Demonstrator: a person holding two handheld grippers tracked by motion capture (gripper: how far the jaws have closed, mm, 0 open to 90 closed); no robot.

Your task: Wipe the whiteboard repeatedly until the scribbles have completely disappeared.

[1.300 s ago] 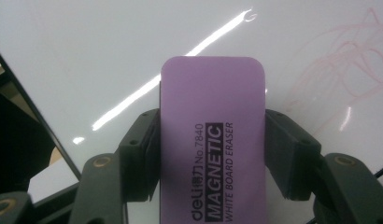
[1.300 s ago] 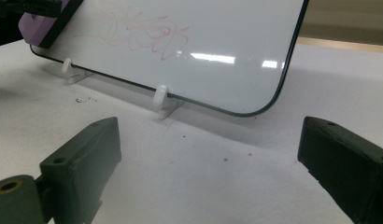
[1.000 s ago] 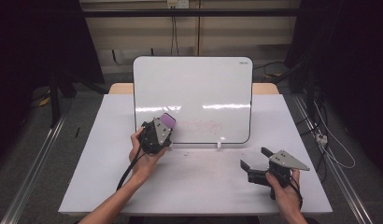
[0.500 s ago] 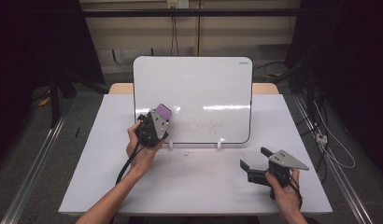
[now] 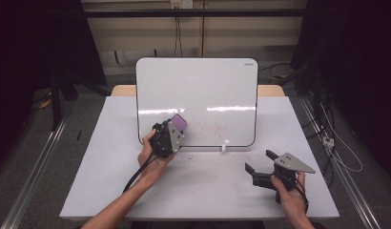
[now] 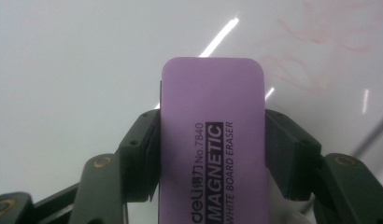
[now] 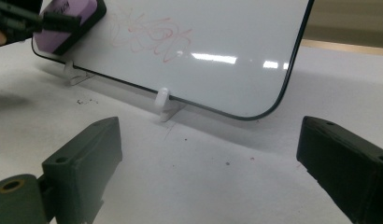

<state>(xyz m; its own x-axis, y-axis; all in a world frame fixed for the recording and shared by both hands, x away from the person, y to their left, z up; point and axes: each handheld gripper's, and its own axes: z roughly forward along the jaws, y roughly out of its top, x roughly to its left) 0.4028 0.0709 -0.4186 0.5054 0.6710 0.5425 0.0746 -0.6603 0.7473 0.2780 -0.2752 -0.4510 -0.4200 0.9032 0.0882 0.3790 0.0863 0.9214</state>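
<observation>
My white table (image 5: pixel 112 186) spreads out below me, dotted with a few dark crumbs near the board's feet. On it stands the rounded white board with a thin black rim (image 5: pixel 198 90), propped nearly upright on small clear plastic feet (image 7: pixel 164 103), its face tilted towards me. A faint red scribble (image 7: pixel 150 35) smears the lower middle of the board, right of where my left hand works.

My left gripper (image 5: pixel 172 131) is raised against the board's lower left part, and its jaws are clamped tight on both long sides of a purple rectangular magnetic whiteboard eraser (image 6: pixel 213 135) with black lettering on its back. The eraser's dark underside faces the board surface, just beside the left end of the scribble; I cannot tell whether it actually touches the board.

My right gripper (image 5: pixel 261 161) rests low on the table to the right, well apart from the board, its jaws spread wide with nothing but bare tabletop between them.
</observation>
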